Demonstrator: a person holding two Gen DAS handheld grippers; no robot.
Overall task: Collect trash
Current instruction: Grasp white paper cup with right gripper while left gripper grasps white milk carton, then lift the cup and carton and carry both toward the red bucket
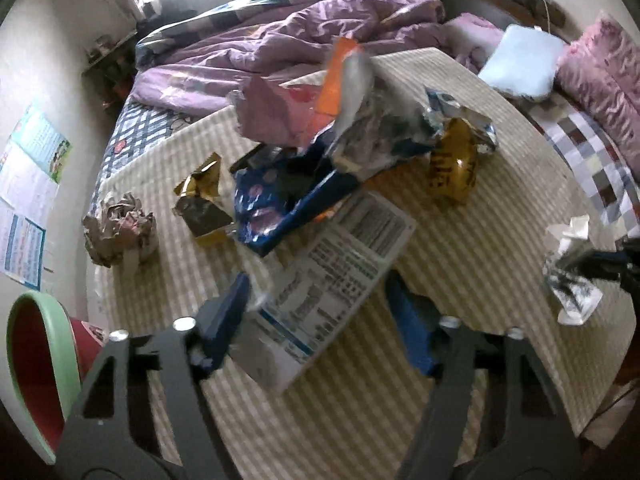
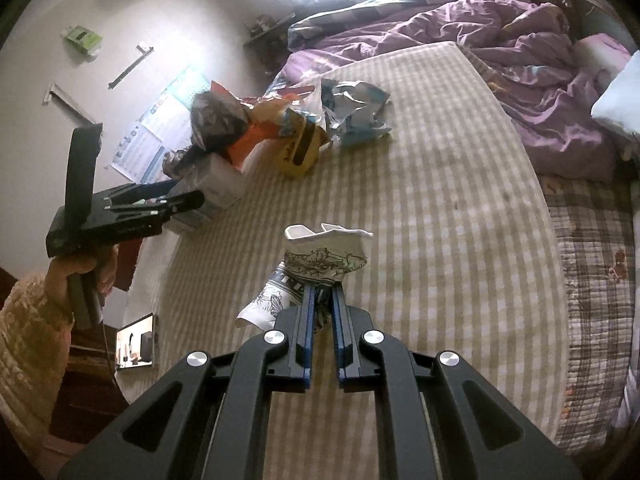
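On the striped mat [image 1: 460, 240], my left gripper [image 1: 316, 280] has a white printed package [image 1: 336, 268] between its blue fingers [image 1: 228, 316], pads against its sides. Blue, orange and silvery wrappers [image 1: 280, 196] are bunched onto the package. In the right wrist view the same bundle [image 2: 220, 152] stands at the left gripper [image 2: 188, 200]. My right gripper [image 2: 323, 296] is shut on a crumpled white paper with a leaf print [image 2: 328, 256], and it also shows at the edge of the left wrist view [image 1: 570, 276]. Loose on the mat are a crumpled brown paper [image 1: 120, 228], a gold wrapper [image 1: 200, 200], a yellow wrapper [image 1: 452, 168] and a blue-white foil [image 2: 352, 112].
A red bin with a green rim [image 1: 36, 368] stands on the floor beside the bed. A purple duvet [image 1: 280, 40], a light blue pillow [image 1: 520, 60] and a pink pillow [image 1: 600, 76] lie beyond the mat. A lit screen [image 2: 136, 344] lies near a person's sleeve [image 2: 24, 340].
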